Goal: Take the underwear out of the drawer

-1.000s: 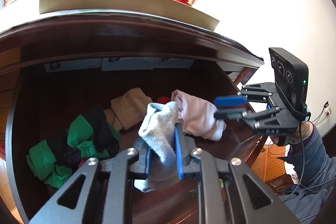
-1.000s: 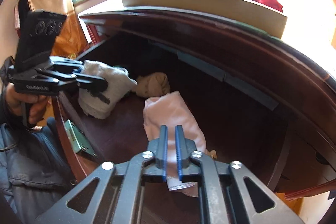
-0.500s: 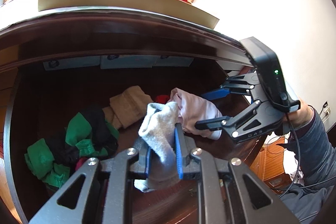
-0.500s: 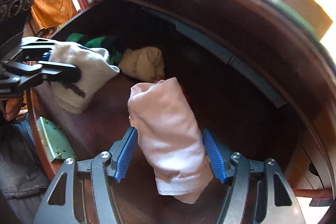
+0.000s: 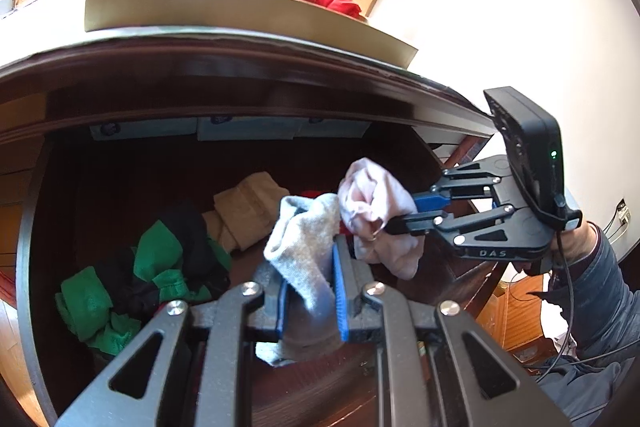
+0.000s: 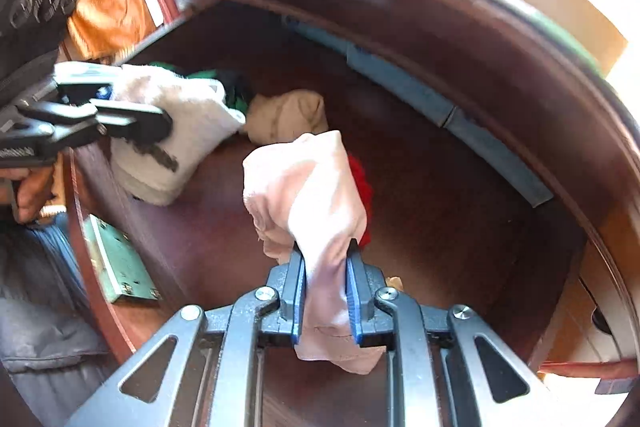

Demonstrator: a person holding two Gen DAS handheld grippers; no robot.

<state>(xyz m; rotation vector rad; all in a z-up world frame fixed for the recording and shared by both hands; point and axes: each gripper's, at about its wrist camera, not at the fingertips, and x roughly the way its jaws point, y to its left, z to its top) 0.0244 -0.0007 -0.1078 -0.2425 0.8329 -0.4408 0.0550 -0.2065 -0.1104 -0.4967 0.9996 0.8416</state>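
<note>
L gripper (image 5: 310,301) clamped on soft grey knit garment (image 5: 306,247), held above dark wooden drawer (image 5: 120,163). R gripper (image 6: 326,289) clamped narrow on pale pink cotton underwear (image 6: 308,187), bunched up, lifted off drawer floor, hanging both sides of blue pads (image 6: 356,291). Left in drawer: green-and-black fabric bundle (image 5: 140,279) at L, folded beige cloth (image 5: 244,215) behind, bit of red fabric (image 6: 362,183) under pink piece. Shallow tan tray (image 5: 240,13) w/ white and red clothes on dresser top.

Blown-out window glare, fisheye-warped edges
</note>
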